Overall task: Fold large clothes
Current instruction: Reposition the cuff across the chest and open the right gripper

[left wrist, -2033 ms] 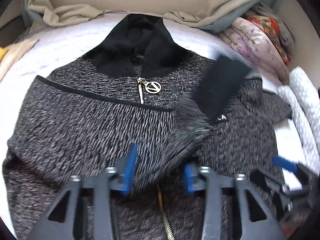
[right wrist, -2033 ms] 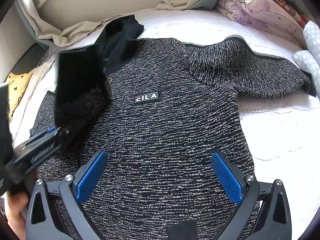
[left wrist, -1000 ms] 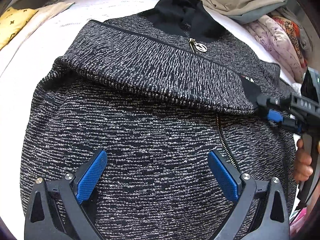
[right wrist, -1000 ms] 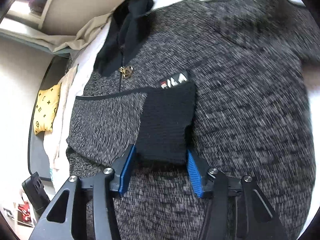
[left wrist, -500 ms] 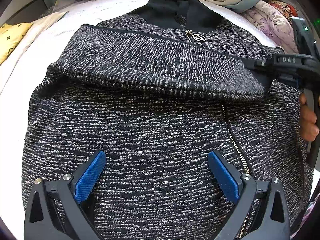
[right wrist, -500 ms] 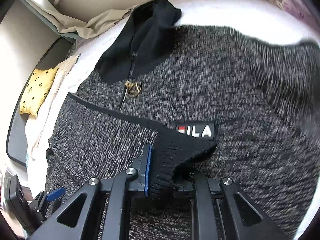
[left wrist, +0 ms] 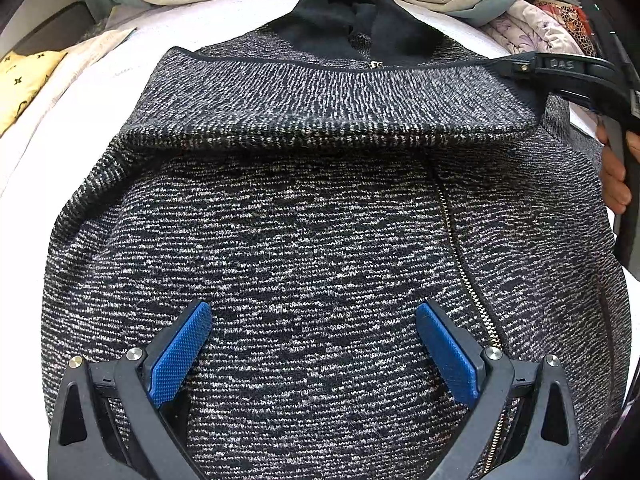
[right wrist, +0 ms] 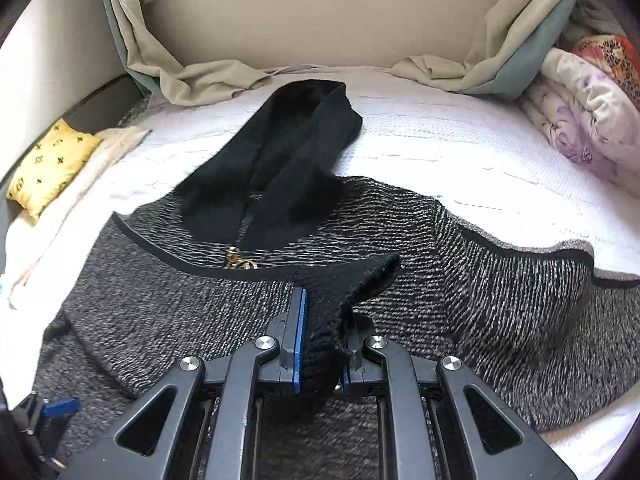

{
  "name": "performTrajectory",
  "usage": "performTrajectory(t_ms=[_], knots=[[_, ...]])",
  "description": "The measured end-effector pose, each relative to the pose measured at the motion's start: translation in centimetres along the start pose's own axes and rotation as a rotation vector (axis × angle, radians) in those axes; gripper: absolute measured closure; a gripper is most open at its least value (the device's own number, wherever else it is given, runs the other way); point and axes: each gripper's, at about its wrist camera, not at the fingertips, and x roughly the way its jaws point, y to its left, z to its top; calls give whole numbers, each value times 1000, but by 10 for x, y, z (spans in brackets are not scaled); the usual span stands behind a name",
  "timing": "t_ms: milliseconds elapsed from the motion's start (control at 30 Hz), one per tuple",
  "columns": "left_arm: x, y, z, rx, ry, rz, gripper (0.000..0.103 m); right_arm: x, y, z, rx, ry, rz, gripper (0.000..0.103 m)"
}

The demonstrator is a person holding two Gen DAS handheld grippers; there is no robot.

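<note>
While the grey-and-black knit jacket (left wrist: 320,240) lay front-up across the white bedspread (right wrist: 440,136), a yellow patterned cushion (right wrist: 52,164) sat at the far left edge of the bed, well apart from it. Nearer the middle, the left gripper (left wrist: 314,344) hovered over the jacket's lower front with its blue pads spread wide and nothing between them. Above it, one sleeve (left wrist: 320,100) was drawn straight across the chest, just below the black collar (left wrist: 352,24), covering the top of the gold zipper (left wrist: 460,248) that ran down the front. Further right, the right gripper (right wrist: 320,344) had its jaws pressed together on the sleeve's black ribbed cuff (right wrist: 344,284), which bunched up between the pads and was lifted off the fabric underneath. A hand (left wrist: 614,168) showed on that gripper's handle at the right edge of the left wrist view. Beyond it, folded floral bedding (right wrist: 580,120) was heaped at the bed's right side, beside beige and grey-green cloth (right wrist: 512,52) against the wall.
</note>
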Motion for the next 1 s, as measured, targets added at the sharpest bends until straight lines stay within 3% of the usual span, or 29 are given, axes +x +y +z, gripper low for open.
performTrajectory(t_ms=[233,267,333,467,633,800,900,1000], knots=[[0,-3,1,4,-11,4,0,11,-2,4,-50,-5,-82,93],[1,-4,2,4,-10,3,0,13,-4,4,-49,14,-106,84],[2,-3,4,3,-5,0,0,17,-11,2,-47,57,-212,78],[3,0,9,-3,1,-7,0,8,-41,1,23,91,-326,75],[4,3,10,-10,3,-12,0,-24,-50,-7,80,77,-211,75],[0,3,10,-6,-2,9,0,-17,-24,-35,79,158,-70,75],[-3,9,10,-6,-14,34,0,-4,-9,-51,74,180,-77,75],[1,17,10,-23,-7,37,0,3,2,-59,5,162,-148,75]])
